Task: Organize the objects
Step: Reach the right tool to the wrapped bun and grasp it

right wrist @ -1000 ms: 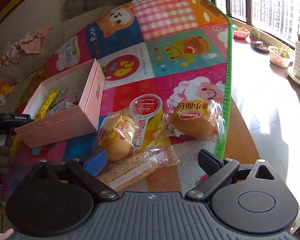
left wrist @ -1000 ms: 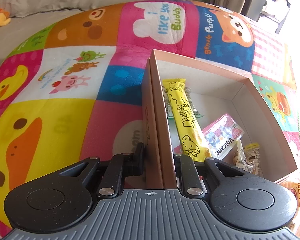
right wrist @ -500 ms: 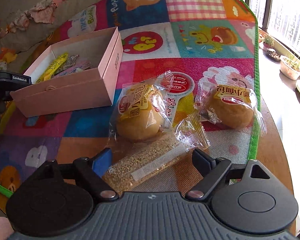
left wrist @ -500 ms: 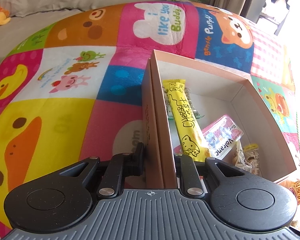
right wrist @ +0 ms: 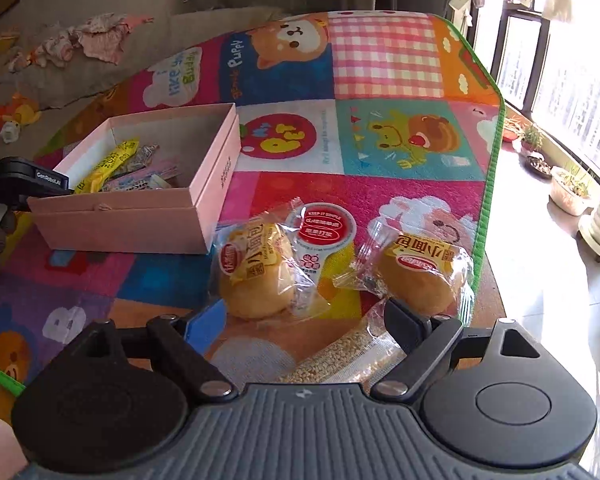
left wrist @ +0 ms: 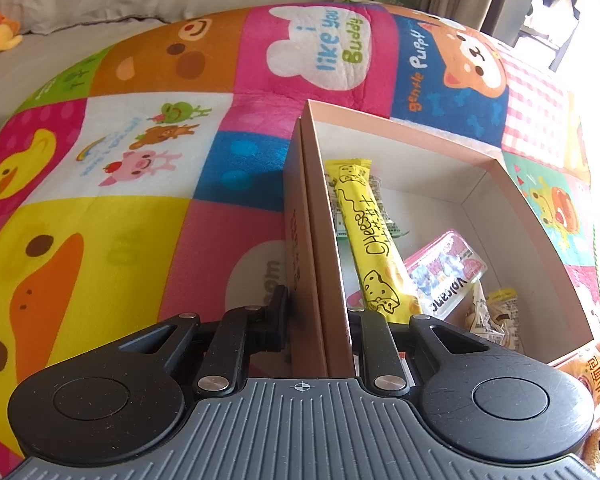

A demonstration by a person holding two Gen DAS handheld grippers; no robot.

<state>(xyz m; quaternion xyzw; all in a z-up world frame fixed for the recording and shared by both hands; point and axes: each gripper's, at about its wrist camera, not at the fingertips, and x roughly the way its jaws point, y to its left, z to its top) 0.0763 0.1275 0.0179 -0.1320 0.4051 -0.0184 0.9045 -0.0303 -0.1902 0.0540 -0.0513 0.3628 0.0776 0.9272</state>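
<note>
Setting: a cartoon patchwork mat (right wrist: 384, 60) spread over a table, a grey sofa behind it, bright windows and potted plants to one side. Nearest item, right wrist view: right gripper (right wrist: 304, 322), fingers spread wide, nothing held, poised low over the loose snacks, apparently lining up a pick. Between and under its fingers: a clear sesame bar (right wrist: 340, 364), lying flat on the mat. Just beyond: two wrapped buns, the left bun (right wrist: 256, 272) and right bun (right wrist: 416, 276), with a red-and-white packet (right wrist: 320, 236) between them, partly tucked under the left bun's wrapper. Further back and to the left: an open pink box (right wrist: 140, 220), evidently the collection point. Left wrist view: left gripper (left wrist: 320, 320) closed on the box's near wall, one finger outside and one inside, presumably to steady the box while the other hand loads it. Contents, near to far: a small yellow-topped sachet (left wrist: 496, 312), a pink packet (left wrist: 444, 276), a yellow cheese stick (left wrist: 370, 240) along the gripped wall, and a dark-printed wrapper beneath it. Remaining to sort, by my reading: the four loose items.
</note>
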